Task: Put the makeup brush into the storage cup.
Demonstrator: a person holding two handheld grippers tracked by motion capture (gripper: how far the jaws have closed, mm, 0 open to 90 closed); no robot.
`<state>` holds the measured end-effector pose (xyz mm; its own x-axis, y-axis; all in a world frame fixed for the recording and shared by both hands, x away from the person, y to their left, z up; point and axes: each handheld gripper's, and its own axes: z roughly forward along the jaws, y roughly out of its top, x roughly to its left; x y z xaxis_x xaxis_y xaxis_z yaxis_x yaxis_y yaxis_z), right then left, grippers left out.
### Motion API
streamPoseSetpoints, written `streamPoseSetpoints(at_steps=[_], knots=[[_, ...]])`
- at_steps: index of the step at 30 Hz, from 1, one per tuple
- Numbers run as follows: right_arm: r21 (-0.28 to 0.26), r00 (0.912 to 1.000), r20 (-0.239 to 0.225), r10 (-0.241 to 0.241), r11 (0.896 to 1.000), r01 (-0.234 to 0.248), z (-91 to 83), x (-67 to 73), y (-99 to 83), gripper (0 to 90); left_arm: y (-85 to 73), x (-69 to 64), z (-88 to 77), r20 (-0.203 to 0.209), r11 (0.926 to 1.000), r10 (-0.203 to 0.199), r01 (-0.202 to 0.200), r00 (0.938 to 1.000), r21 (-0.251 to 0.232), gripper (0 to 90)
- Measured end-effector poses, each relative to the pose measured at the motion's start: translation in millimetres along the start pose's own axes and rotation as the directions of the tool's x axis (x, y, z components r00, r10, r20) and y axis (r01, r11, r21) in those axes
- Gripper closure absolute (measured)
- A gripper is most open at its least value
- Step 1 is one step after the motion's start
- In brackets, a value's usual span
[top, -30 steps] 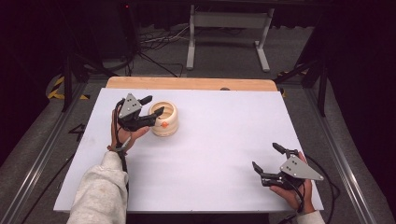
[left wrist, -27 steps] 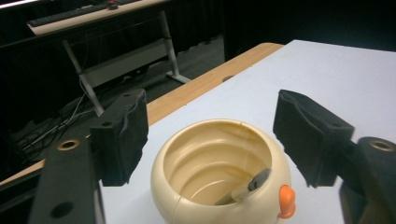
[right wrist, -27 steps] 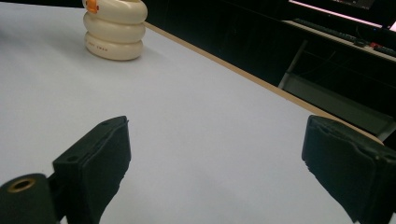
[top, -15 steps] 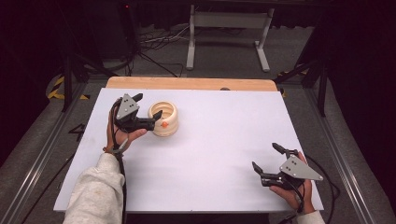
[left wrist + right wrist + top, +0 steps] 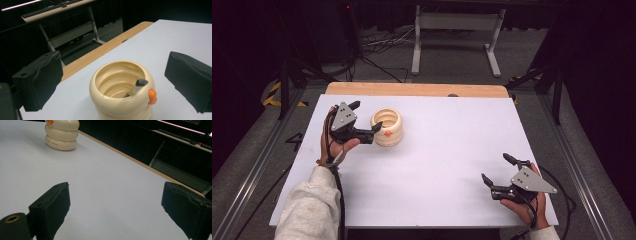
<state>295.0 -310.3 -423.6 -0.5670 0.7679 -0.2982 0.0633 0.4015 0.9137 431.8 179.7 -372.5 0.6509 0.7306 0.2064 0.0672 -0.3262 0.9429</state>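
Observation:
A cream ribbed pot [image 5: 387, 127] with a small orange knob [image 5: 388, 133] on its rim stands at the table's far left. In the left gripper view the pot [image 5: 120, 100] holds a pale stick with a grey tip [image 5: 137, 86] that leans against its inner wall. My left gripper [image 5: 366, 116] sits just left of the pot. Its jaws have just been opening and now stand wide [image 5: 113, 57], touching nothing, with the pot ahead of them. My right gripper [image 5: 496, 167] rests near the front right corner, open and empty [image 5: 116, 187], and sees the pot [image 5: 62, 135] far off.
The white table top [image 5: 452, 150] ends in a wooden strip [image 5: 417, 90] along its far edge. A metal stand [image 5: 457, 30] and cables lie on the dark floor beyond. Rails run along both sides of the table.
The left gripper has drawn back to the left, off the pot's rim, and its jaws stand wider. The right gripper has kept still.

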Motion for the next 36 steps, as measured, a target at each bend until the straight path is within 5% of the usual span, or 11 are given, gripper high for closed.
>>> streamPoseSetpoints(at_steps=[6,20,36], knots=[[-0.003,1.0,0.001,0.0,1.0,0.0,-0.1,-0.1,0.0,8.9,-0.3,-4.2,-5.5,-0.006,0.9995,0.029,-0.029,0.9996,-0.008,2.7],[0.002,1.0,-0.001,-0.004,1.0,0.004,0.3,1.2,0.2,8.9,-1.3,-10.9,-23.3,0.047,0.9986,-0.013,0.015,0.9988,-0.051,1.5],[0.007,1.0,-0.005,-0.003,1.0,0.003,1.3,1.9,-0.3,9.0,-5.7,-27.5,-39.6,0.081,0.9988,0.027,-0.024,0.9964,-0.043,2.1]])
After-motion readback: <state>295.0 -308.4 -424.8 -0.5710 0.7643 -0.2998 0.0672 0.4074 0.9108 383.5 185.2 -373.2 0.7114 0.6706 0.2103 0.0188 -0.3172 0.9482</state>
